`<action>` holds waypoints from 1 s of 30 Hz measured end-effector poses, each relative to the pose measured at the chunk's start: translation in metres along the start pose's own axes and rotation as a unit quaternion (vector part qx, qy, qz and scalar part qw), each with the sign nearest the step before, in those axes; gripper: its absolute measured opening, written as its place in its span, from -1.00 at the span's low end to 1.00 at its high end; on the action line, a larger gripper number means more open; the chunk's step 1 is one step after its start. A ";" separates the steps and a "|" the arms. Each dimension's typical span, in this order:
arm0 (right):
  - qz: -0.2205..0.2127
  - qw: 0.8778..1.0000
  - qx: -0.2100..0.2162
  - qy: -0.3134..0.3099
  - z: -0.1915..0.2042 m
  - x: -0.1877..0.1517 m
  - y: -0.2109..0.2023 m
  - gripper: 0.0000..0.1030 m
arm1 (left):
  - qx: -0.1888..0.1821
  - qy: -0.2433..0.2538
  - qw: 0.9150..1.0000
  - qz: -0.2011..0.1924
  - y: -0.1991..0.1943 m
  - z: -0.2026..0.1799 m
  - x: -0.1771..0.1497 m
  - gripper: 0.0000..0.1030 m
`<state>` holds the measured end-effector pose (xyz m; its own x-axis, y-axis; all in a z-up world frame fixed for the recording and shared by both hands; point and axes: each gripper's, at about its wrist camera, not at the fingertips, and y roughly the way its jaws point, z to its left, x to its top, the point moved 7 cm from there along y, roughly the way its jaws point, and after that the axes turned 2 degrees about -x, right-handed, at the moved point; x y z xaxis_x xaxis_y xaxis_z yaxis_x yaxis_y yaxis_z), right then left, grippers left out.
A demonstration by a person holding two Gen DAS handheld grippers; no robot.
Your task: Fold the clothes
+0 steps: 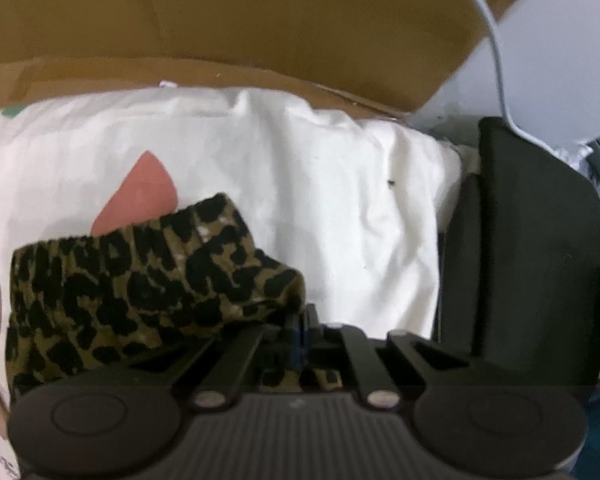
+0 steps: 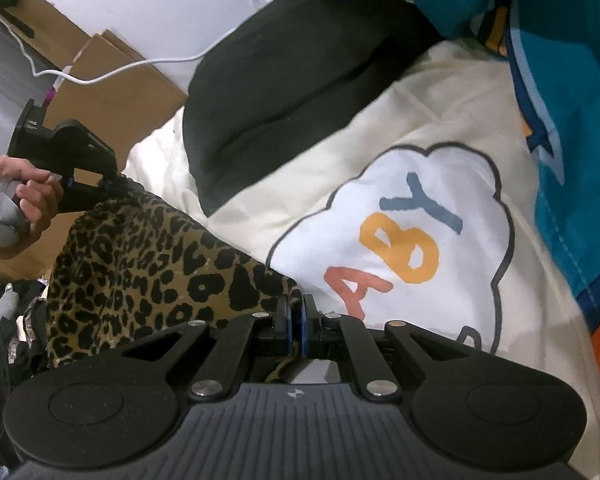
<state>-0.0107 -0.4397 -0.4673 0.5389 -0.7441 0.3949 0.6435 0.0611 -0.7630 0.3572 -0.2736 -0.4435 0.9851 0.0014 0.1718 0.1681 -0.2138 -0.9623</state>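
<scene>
Leopard-print garment (image 2: pixel 148 264) taut between both clamped grippers

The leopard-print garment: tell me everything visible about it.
The leopard-print garment is a thin, soft-looking fabric, tan-olive with black spots, and what looks like a gathered elastic band runs along one edge. It hangs bunched and unfolded, held up between both tools: the left gripper and the right gripper each have their jaws shut on an edge of it. It is lifted over the cream printed bedding; whether it touches the bedding cannot be told.
</scene>
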 end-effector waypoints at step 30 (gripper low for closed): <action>-0.012 0.999 0.001 -0.039 0.015 0.003 -0.003 -0.71 | -0.017 0.205 0.976 -0.066 -0.018 -0.022 -0.066 -0.61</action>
<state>-0.0032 -0.4320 -0.4559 0.5641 -0.6915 0.4512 0.6578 0.0461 -0.7518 0.2883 -0.2916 -0.4327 0.8572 -0.3578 0.3704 0.2848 -0.2699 -0.9198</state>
